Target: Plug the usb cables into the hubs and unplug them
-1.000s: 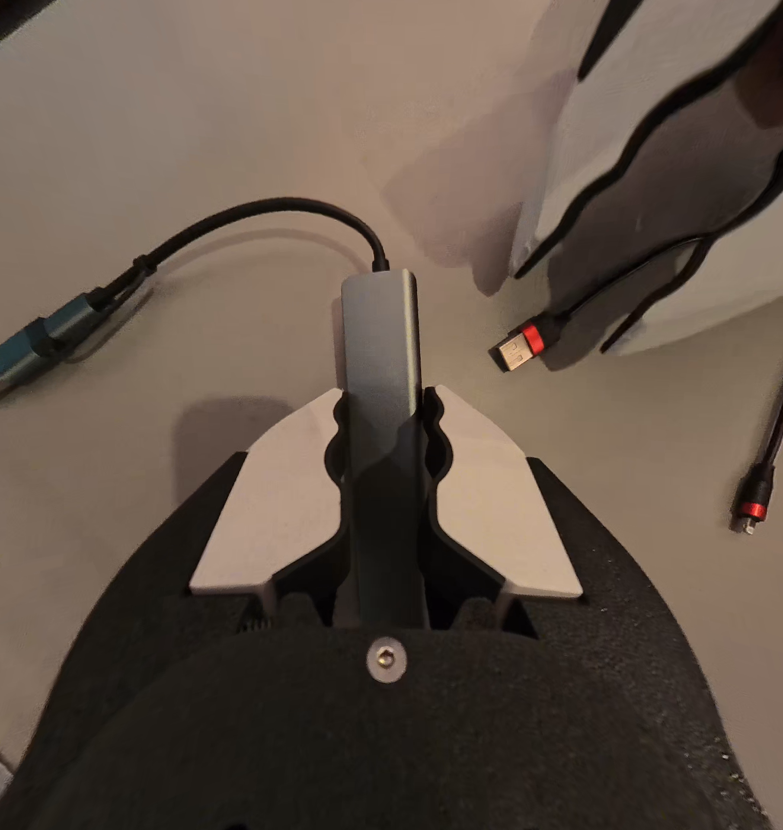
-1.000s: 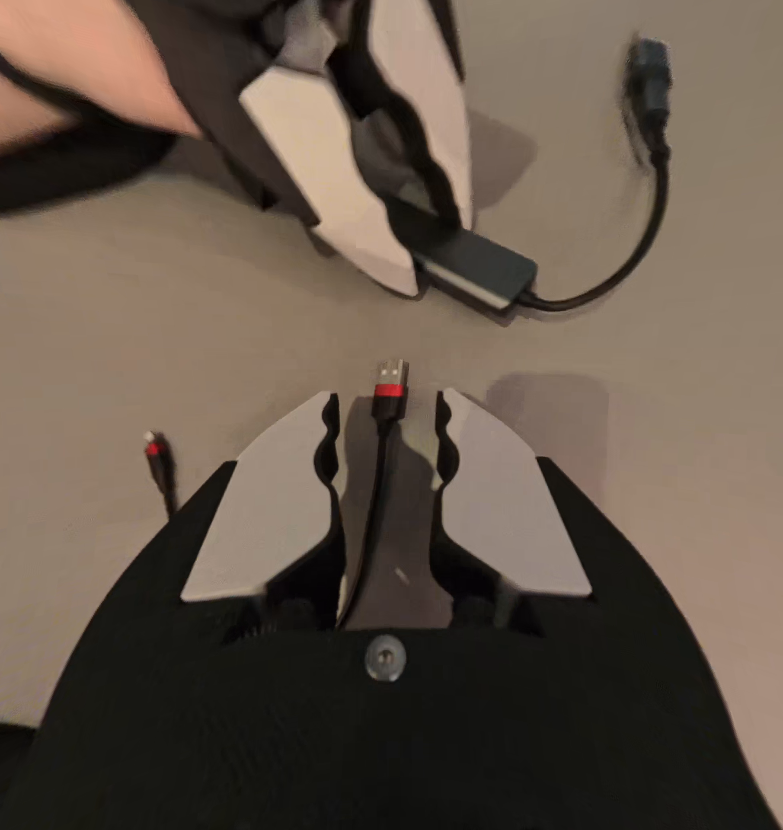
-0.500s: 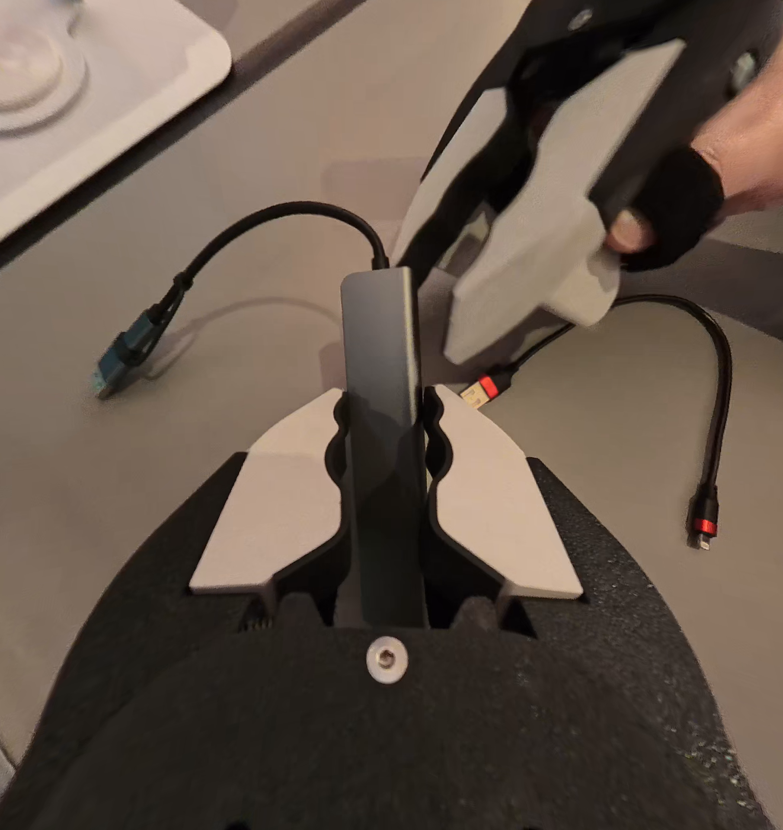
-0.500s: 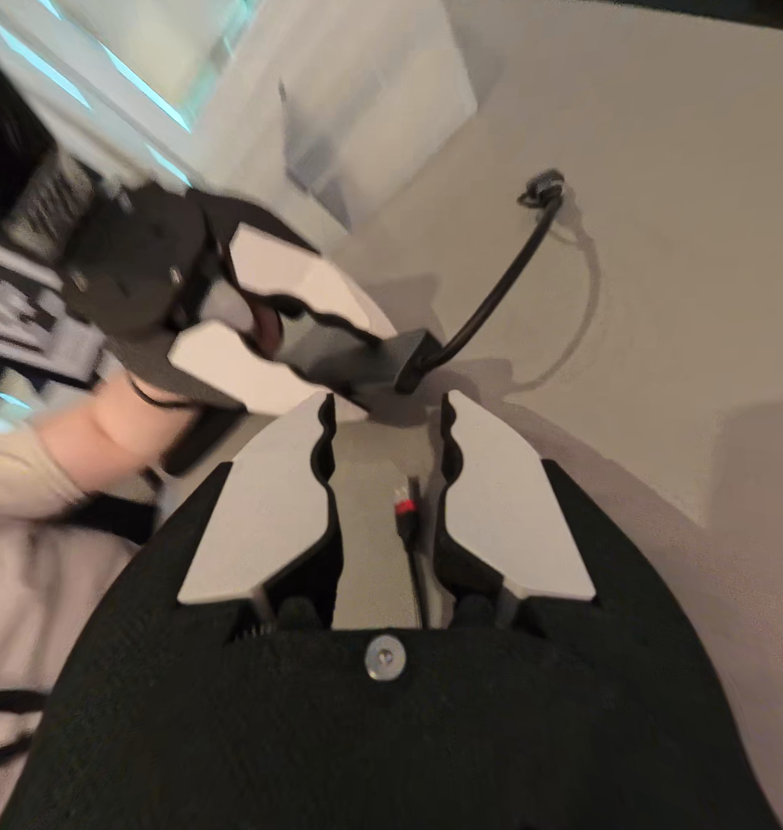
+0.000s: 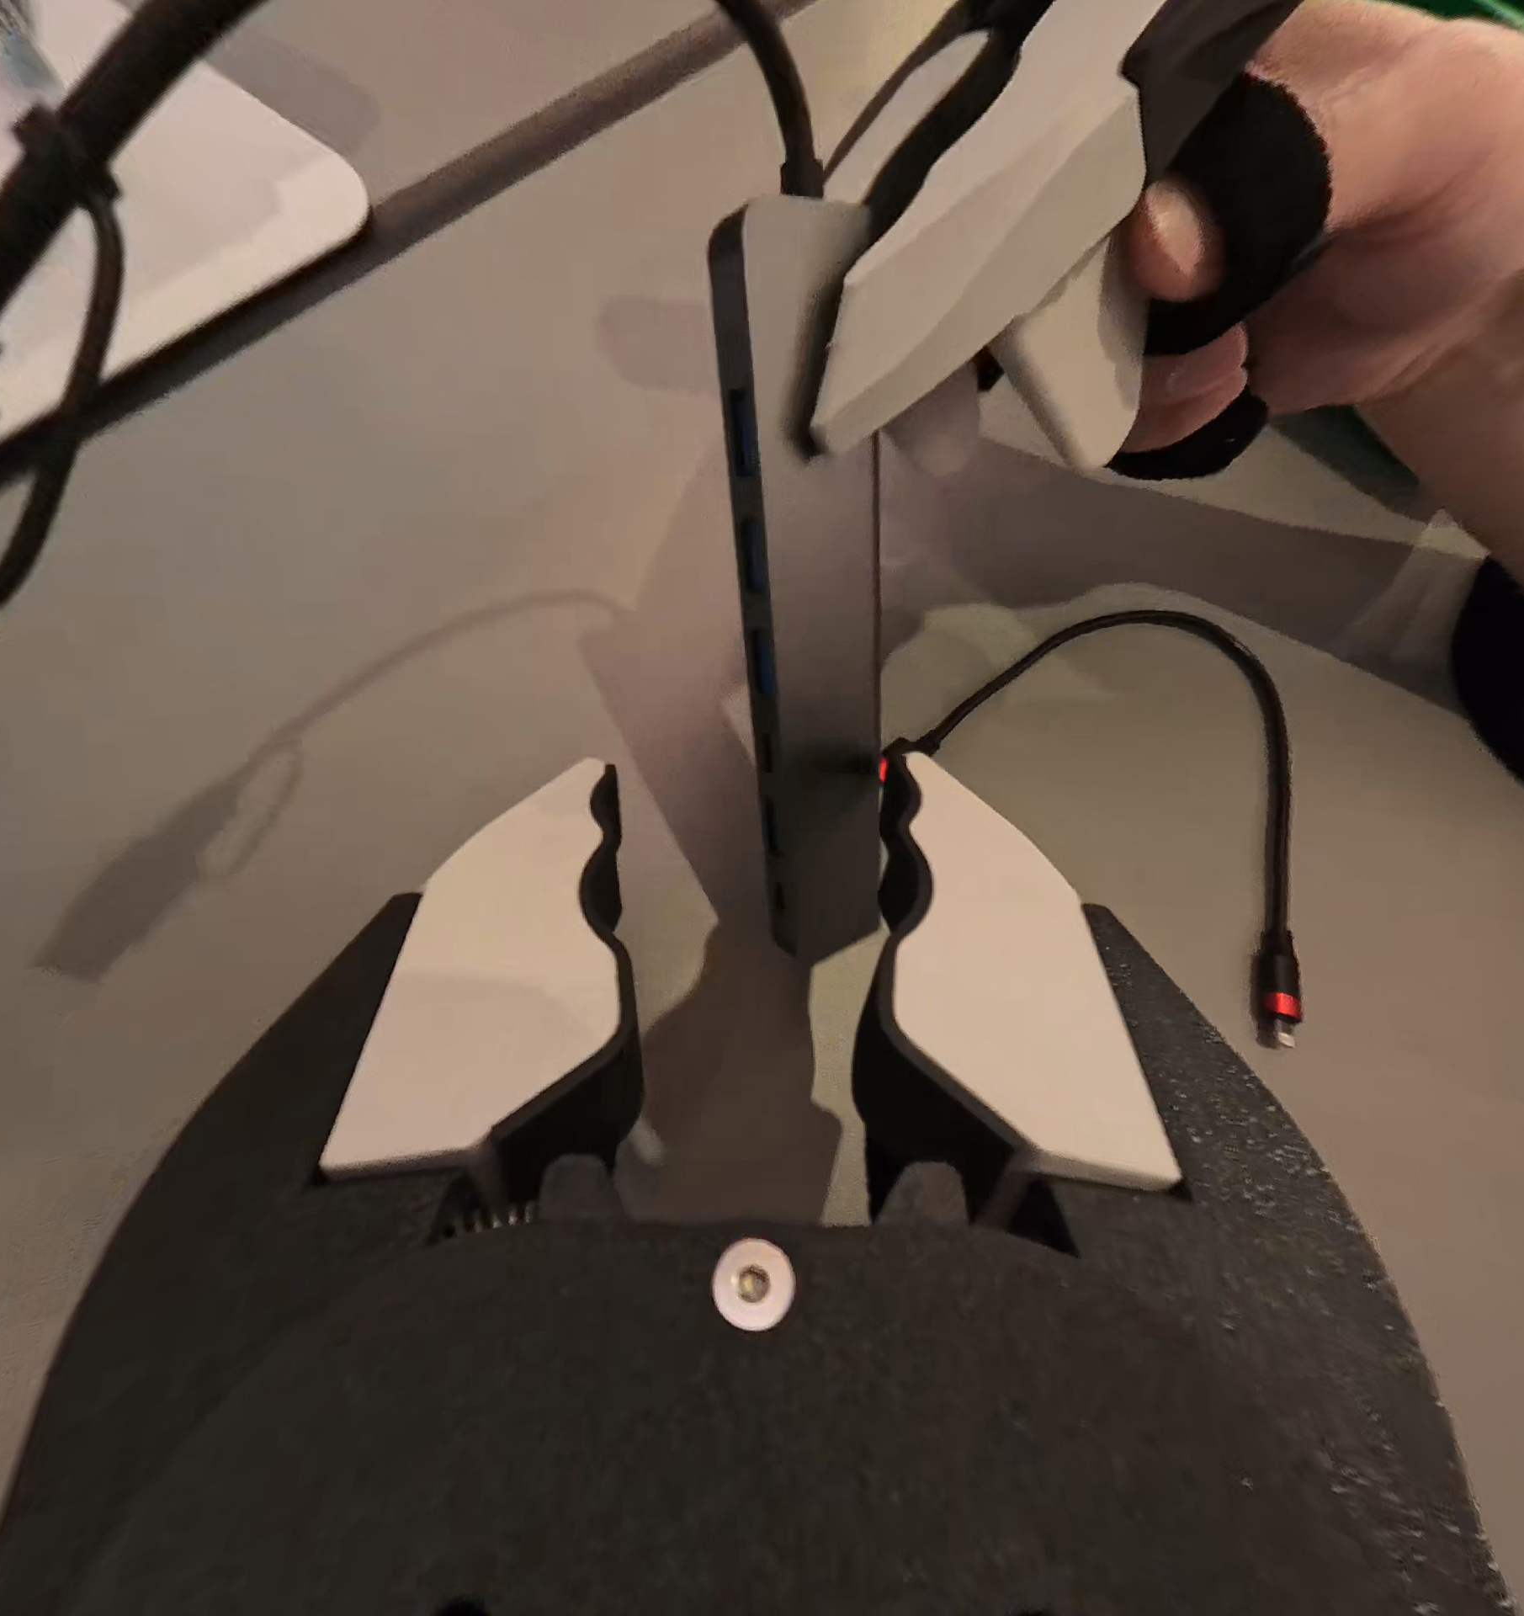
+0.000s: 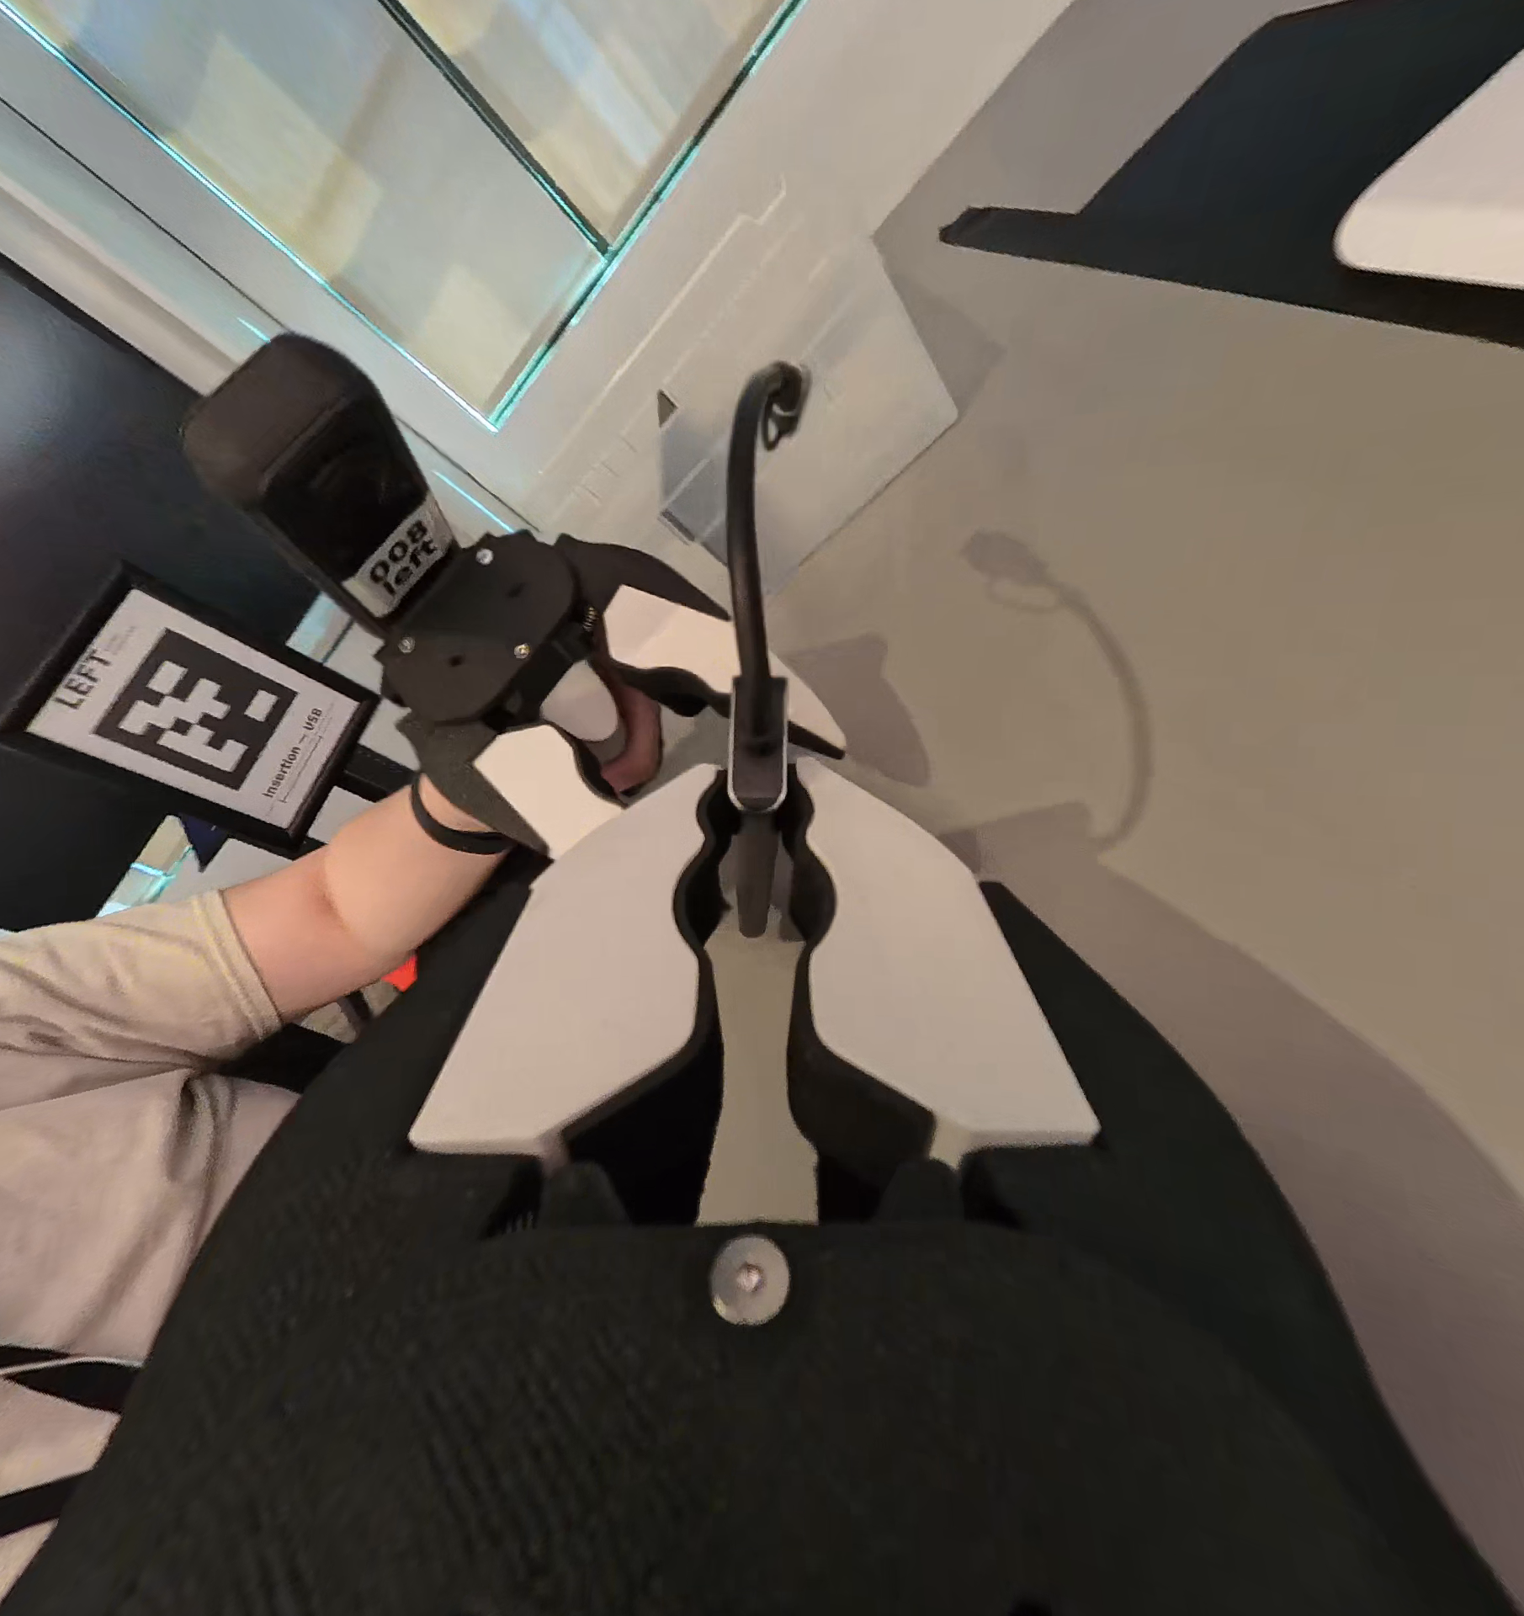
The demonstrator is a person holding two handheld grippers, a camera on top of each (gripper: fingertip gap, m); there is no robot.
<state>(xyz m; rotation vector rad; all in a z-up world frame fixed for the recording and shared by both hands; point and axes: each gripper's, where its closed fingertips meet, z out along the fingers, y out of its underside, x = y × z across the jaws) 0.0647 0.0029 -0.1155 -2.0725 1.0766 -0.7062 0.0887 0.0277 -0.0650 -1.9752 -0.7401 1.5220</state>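
Grey anodised metal forms the slim rectangular USB hub, which is shown held upright above the beige tabletop. A row of blue-lined ports is seen along the hub's narrow left edge in the left wrist view. The hub's upper end is clamped between the pale grey fingers of the right gripper, which is held by a hand in a black fingerless glove. In the right wrist view, the same right gripper is seen closed on the hub, from which a thick black attached lead rises and curves away.

The left gripper is shown with its fingers apart; the hub's lower end lies between them, close against the right-hand finger and clear of the left-hand one. Whether that finger touches the hub cannot be told. In the right wrist view, the left gripper is seen beyond the hub, beside a framed black-and-white marker card.

A thin black USB cable with red-banded plugs lies on the tabletop. Its near plug is seen at the hub's right edge, beside the tip of the left gripper's finger; whether it is seated in a port cannot be told. Its far plug rests free on the tabletop. A white tray lies at the upper left.
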